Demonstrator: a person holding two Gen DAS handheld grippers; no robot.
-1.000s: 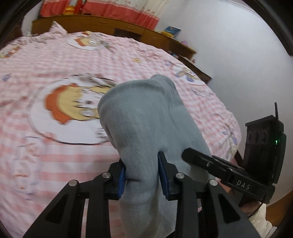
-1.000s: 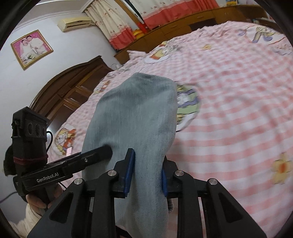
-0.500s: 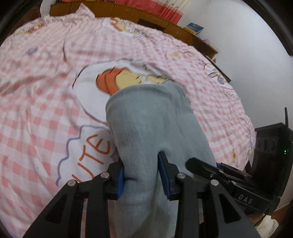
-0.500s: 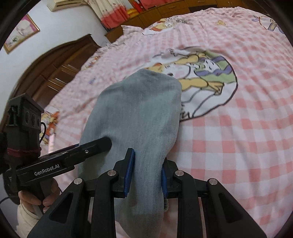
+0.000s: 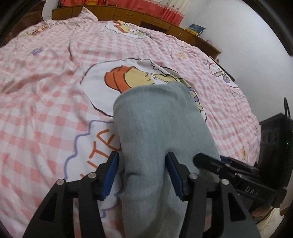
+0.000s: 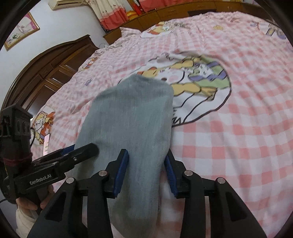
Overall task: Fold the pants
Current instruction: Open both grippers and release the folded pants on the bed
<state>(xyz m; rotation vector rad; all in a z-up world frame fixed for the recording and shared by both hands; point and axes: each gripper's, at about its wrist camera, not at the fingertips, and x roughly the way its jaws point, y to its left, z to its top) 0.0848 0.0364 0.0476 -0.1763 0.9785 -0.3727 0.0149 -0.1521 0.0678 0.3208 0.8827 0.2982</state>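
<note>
The grey-blue pants (image 5: 157, 131) lie folded in a thick band on the pink checked bedsheet (image 5: 45, 102). My left gripper (image 5: 142, 171) is open, its blue pads spread on either side of the near end of the cloth. The pants also show in the right wrist view (image 6: 128, 120). My right gripper (image 6: 146, 170) is open too, its pads straddling the same end. Each gripper shows in the other's view, the right one (image 5: 228, 170) and the left one (image 6: 60, 161), close beside each other.
The bed fills both views, with cartoon prints on the sheet (image 6: 197, 80). Wooden cabinets and red curtains (image 5: 146, 16) stand behind the bed. A dark wooden wardrobe (image 6: 45, 73) is at the left. A white wall (image 5: 247, 45) runs along the right side.
Both grippers came down toward the bed with the pants, then opened: the pads, shut on the cloth in the earlier frames, now stand apart from it.
</note>
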